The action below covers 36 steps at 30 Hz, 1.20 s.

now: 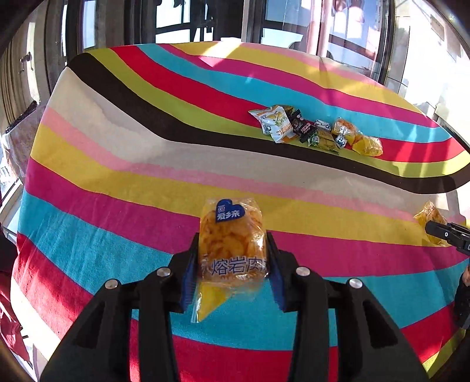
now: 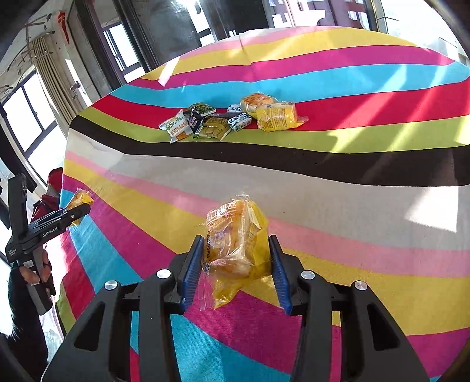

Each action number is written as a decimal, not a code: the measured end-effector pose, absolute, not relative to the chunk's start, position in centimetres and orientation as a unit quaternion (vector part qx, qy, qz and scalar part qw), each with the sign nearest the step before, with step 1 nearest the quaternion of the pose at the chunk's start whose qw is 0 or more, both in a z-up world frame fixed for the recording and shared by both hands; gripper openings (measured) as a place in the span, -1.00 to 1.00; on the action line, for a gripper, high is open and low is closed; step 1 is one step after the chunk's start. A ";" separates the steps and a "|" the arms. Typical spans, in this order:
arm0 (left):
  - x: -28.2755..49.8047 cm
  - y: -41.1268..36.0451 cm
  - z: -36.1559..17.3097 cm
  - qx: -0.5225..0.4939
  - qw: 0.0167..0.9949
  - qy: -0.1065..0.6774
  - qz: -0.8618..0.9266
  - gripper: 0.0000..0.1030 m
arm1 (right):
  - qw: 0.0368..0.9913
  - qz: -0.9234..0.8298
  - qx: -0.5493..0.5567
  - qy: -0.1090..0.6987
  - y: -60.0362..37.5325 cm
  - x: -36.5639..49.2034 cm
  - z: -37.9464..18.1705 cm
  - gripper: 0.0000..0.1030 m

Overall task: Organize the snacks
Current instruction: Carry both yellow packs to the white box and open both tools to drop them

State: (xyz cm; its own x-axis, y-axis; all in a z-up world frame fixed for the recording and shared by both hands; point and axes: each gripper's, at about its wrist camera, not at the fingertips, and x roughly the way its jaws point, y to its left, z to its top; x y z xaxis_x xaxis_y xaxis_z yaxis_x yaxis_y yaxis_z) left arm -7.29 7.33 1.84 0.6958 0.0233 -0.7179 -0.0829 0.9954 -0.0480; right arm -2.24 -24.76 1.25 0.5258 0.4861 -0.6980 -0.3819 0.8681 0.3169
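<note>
Left gripper [image 1: 232,264] fingers pinching bread packet [image 1: 230,235], right gripper [image 2: 236,264] fingers pinching cake packet [image 2: 235,244]

bright daylight pours in from the windows [image 1: 182,17] behind the far edge of the cloth [image 1: 117,164] — sunlit patches and soft shadow bands cross its stripes. glass is blown out white; fisheye bends the edges, corners go black — focus stays sharp.
</note>
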 end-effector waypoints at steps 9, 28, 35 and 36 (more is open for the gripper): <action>-10.4 8.6 1.4 -0.044 0.918 0.393 0.025 -0.20 | 0.856 0.300 0.088 0.412 -19.8 -5.7 2.2 -0.16; -16.3 12.8 1.2 -0.040 0.921 0.383 0.056 -0.19 | 0.822 0.376 0.005 0.428 -7.7 -10.8 2.4 -0.15; -18.9 15.6 1.4 -0.059 0.922 0.372 0.086 -0.19 | 0.804 0.412 -0.022 0.427 -3.7 -12.5 2.6 -0.15; -19.2 16.1 1.4 -0.062 0.922 0.371 0.092 -0.19 | 0.801 0.419 -0.026 0.427 -3.1 -12.7 2.6 -0.15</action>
